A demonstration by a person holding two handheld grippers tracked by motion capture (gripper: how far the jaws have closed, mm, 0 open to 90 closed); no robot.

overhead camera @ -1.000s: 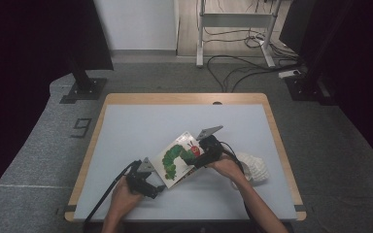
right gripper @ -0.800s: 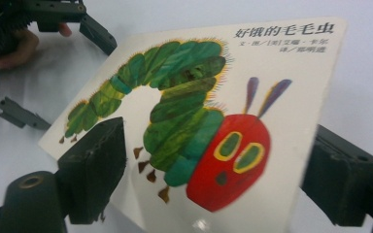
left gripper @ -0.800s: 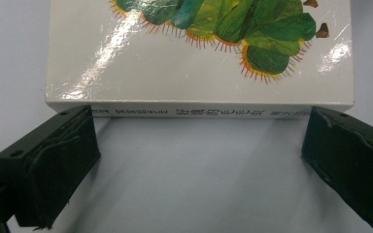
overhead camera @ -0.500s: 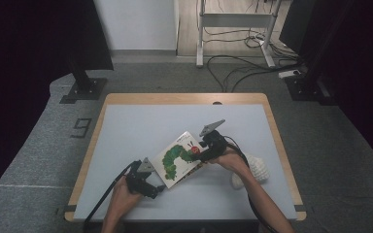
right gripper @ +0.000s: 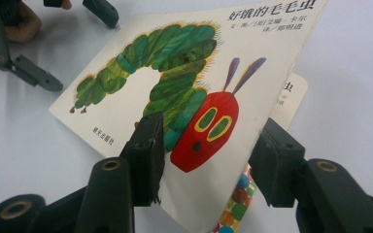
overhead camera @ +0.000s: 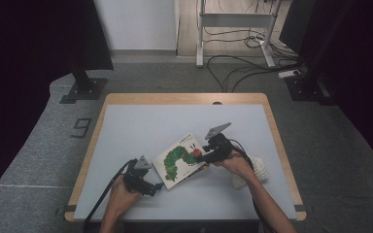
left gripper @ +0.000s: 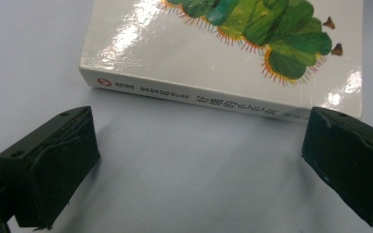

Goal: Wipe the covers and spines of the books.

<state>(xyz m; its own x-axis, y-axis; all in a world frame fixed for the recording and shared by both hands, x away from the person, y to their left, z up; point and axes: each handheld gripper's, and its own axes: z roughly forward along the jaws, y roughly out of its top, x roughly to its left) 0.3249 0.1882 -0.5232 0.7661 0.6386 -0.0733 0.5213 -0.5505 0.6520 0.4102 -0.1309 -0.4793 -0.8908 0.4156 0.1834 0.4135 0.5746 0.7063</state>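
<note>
A white picture book [overhead camera: 179, 158] with a green caterpillar on its cover lies on the grey table [overhead camera: 141, 126]. My right gripper [overhead camera: 201, 156] is at the book's right edge. Its jaws have just been closing, and the raised front cover [right gripper: 184, 77] slants across the gap between them [right gripper: 209, 136]: one jaw lies over the cover's face and the other sits under its free edge, above a page [right gripper: 291, 97]. The pads still stand apart. My left gripper [overhead camera: 156, 186] rests open in front of the book's spine [left gripper: 199, 97], with bare table between its jaws [left gripper: 201, 128].
A crumpled white cloth [overhead camera: 258, 167] lies by the right hand. The table's wooden rim [overhead camera: 277, 141] runs close on the right. Black stands and cables sit on the floor beyond the far edge.
The right gripper's jaws have narrowed around the book's cover edge, and the hand has shifted slightly. The left hand and the book's spine side have stayed put.
</note>
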